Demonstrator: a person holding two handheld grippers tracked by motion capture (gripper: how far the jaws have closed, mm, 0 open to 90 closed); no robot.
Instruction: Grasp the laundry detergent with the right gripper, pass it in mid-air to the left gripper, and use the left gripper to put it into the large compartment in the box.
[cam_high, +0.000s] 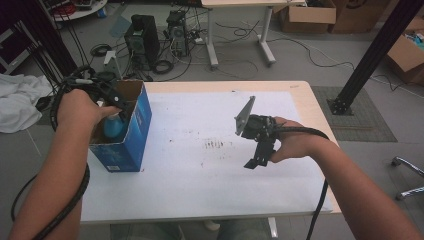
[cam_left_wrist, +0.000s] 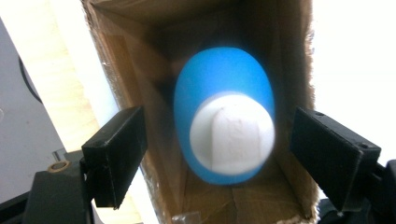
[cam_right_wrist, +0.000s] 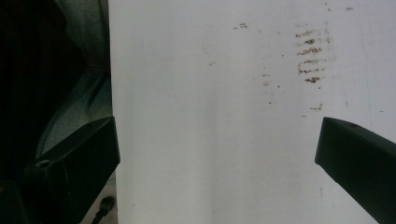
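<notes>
The left gripper (cam_left_wrist: 217, 154) hangs over the mouth of the blue carton (cam_high: 131, 135), its jaws apart, one on each side of the blue bottle (cam_left_wrist: 224, 112) and clear of it, pressing on nothing. The bottle stands inside the carton, white cap (cam_left_wrist: 232, 135) upward and blue body below. In the high view the left hand (cam_high: 80, 112) sits above the carton's open top with the bottle's blue shoulder (cam_high: 114, 127) showing just under it.

The right gripper (cam_high: 257, 145) waits well apart from the carton, over the bare white tabletop (cam_high: 200, 170). Its jaws are wide apart with nothing between them; below them lie the white sheet and a patch of brown smudges (cam_right_wrist: 310, 56).

What could go wrong: the carton is narrow and tall, and it stands near the tabletop's left edge. If a jaw catches the torn cardboard rim (cam_left_wrist: 306, 93) as the left hand moves, I judge the carton could tip or slide toward that edge, bottle with it. The bottle also looks to lean slightly in there; it could slump against a wall.

Apart from the bottle, a bit of clear wrapping seems to lie at the carton's near end; the rest is too dark to tell.
</notes>
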